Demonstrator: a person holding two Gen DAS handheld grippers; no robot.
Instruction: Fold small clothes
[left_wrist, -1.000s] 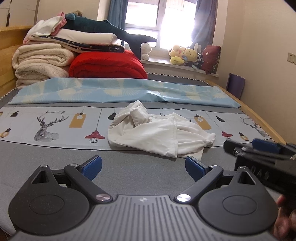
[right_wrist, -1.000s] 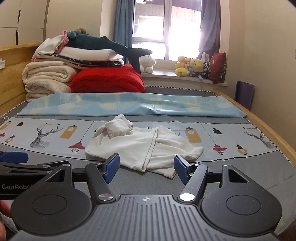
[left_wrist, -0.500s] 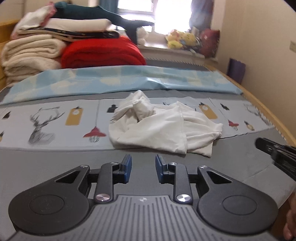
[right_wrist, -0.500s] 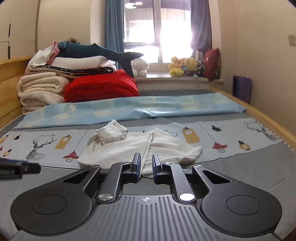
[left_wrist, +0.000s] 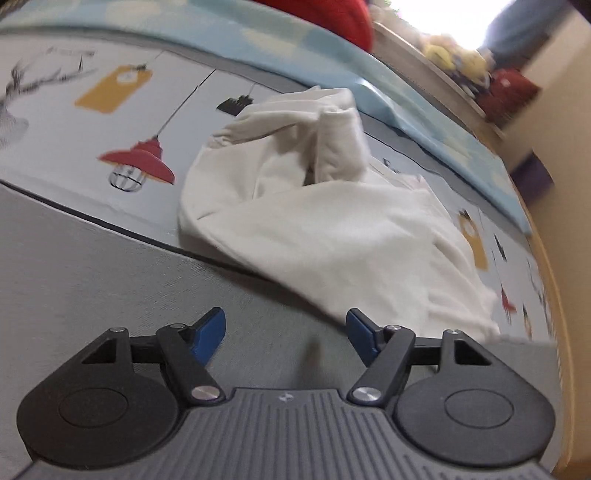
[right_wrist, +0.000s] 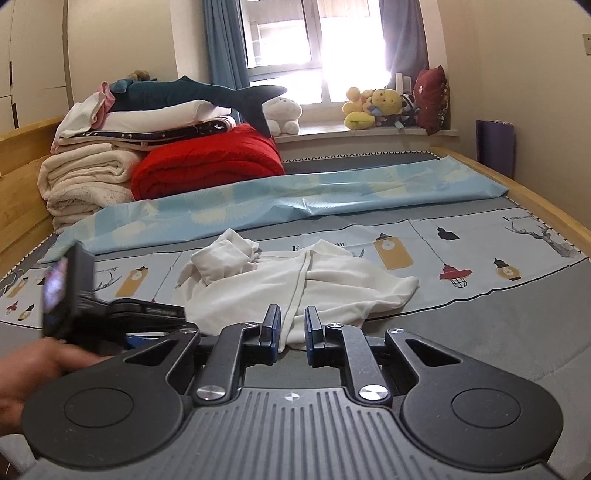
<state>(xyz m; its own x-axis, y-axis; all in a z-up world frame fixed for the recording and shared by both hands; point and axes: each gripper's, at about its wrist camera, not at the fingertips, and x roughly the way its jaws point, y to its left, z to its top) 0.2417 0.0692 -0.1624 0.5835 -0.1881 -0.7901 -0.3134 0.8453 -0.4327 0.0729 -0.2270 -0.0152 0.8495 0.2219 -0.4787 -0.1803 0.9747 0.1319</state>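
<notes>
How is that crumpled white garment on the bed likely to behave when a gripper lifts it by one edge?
The white garment will probably be floppy: it lies in soft bunched folds, so it should drape and unfurl rather than hold shape. It looks thin, likely light for its size. Lifted at one point by the open left gripper, the rest would probably drag across the printed sheet.

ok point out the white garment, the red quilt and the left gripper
white garment (right_wrist: 332, 284), right wrist view, on its flat middle panel
red quilt (right_wrist: 207, 166), right wrist view, on its folded front
left gripper (left_wrist: 286, 334), left wrist view, midway between fingertips
</notes>
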